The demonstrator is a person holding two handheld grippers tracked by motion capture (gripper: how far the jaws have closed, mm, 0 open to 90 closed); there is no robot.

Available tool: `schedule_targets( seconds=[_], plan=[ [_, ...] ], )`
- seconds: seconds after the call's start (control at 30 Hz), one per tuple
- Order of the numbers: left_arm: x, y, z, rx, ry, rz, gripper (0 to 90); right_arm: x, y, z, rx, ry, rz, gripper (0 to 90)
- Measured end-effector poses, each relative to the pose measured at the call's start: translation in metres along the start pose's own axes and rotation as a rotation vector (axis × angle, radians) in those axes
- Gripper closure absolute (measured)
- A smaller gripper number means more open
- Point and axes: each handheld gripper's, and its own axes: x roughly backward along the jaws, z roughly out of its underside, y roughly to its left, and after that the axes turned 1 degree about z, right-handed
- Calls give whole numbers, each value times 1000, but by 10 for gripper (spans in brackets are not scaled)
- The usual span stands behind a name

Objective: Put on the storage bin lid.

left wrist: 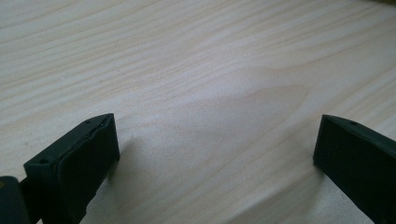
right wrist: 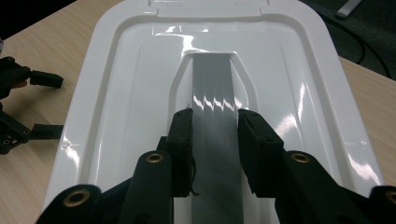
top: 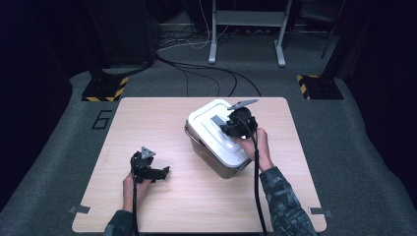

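Our right gripper [right wrist: 215,126] clamps the grey handle [right wrist: 212,93] on the white lid [right wrist: 116,93]. At the box's [top: 206,147] 8 o'clock, our left gripper [top: 164,171] rests open on the table [left wrist: 210,70].

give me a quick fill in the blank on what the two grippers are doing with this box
The right gripper is shut on the grey ____ of the lid.
The lid on the metal box is ____ in colour.
The left gripper has its fingers ____ over the bare wooden table.

Missing words: handle; white; open
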Motion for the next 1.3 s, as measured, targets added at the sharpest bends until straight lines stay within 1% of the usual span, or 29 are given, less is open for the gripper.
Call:
schedule_targets(
  seconds=[0.17,0.23,0.33,0.37,0.5,0.6,0.63,0.67,0.77,0.83,0.87,1.17,1.23,1.27,1.3],
  plan=[
    [0,0,0,1,-4,1,0,-7,6,0,-4,20,-10,667],
    [0,0,0,2,-7,1,0,-10,7,0,3,25,-12,667],
    [0,0,0,1,-4,0,0,-12,9,0,10,32,-8,667],
    [-1,-1,0,14,-17,-1,0,-13,9,0,8,36,-7,667],
    [-1,-1,0,9,-10,-1,0,-19,13,2,22,60,-7,667],
    [-1,0,0,9,-9,-1,0,-22,13,3,30,68,-7,667],
    [-1,0,0,9,-9,-1,0,-23,14,3,28,66,-1,666],
    [0,0,0,6,-7,0,0,-24,14,3,33,69,2,667],
    [-1,0,0,10,-13,2,0,-25,13,3,24,72,4,667],
    [-1,0,0,10,-13,2,0,-26,11,5,29,79,5,666],
    [-1,0,0,9,-12,2,0,-26,9,6,18,72,-1,667],
    [-1,-1,0,9,-14,-1,0,-26,10,6,24,70,1,665],
    [-1,-1,0,9,-13,-2,0,-26,11,7,24,61,2,654],
    [-1,-1,0,9,-13,-2,0,-26,11,7,18,54,1,597],
    [-1,-1,0,9,-13,-1,0,-26,11,8,15,47,2,508]
  ],
)
